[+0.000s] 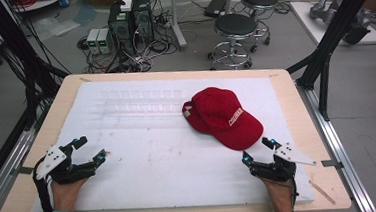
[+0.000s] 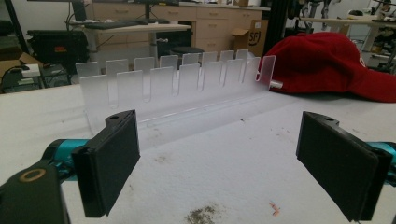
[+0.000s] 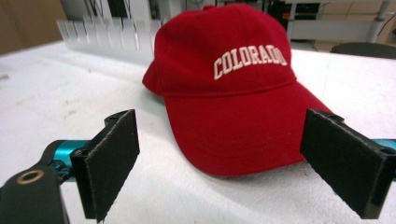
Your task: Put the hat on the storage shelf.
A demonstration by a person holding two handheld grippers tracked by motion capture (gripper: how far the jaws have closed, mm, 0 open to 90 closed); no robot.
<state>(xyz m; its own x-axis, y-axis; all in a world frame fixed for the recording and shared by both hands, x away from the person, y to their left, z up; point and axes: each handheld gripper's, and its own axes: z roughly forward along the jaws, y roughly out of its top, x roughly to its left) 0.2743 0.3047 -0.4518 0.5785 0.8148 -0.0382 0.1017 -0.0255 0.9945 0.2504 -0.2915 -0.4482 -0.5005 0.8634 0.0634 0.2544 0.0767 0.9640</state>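
White foam sheeting (image 1: 144, 159) is covering the table. Red Colorado cap (image 1: 224, 116) is lying right of centre, beside a clear slotted rack (image 2: 177, 81). Right gripper (image 1: 258, 150) is facing the brim, jaws spread; left gripper (image 1: 90, 149) is likewise spread. Recommend pinching the brim squarely.

Lab: computer towers (image 1: 131, 21), cable tangle (image 1: 137, 57) on floor, rolling stools (image 1: 235, 32), workbenches (image 2: 135, 28).

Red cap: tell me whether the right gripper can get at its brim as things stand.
Probably yes. The right gripper sits just short of the red cap, jaws open, brim facing them, with bare white mat between.
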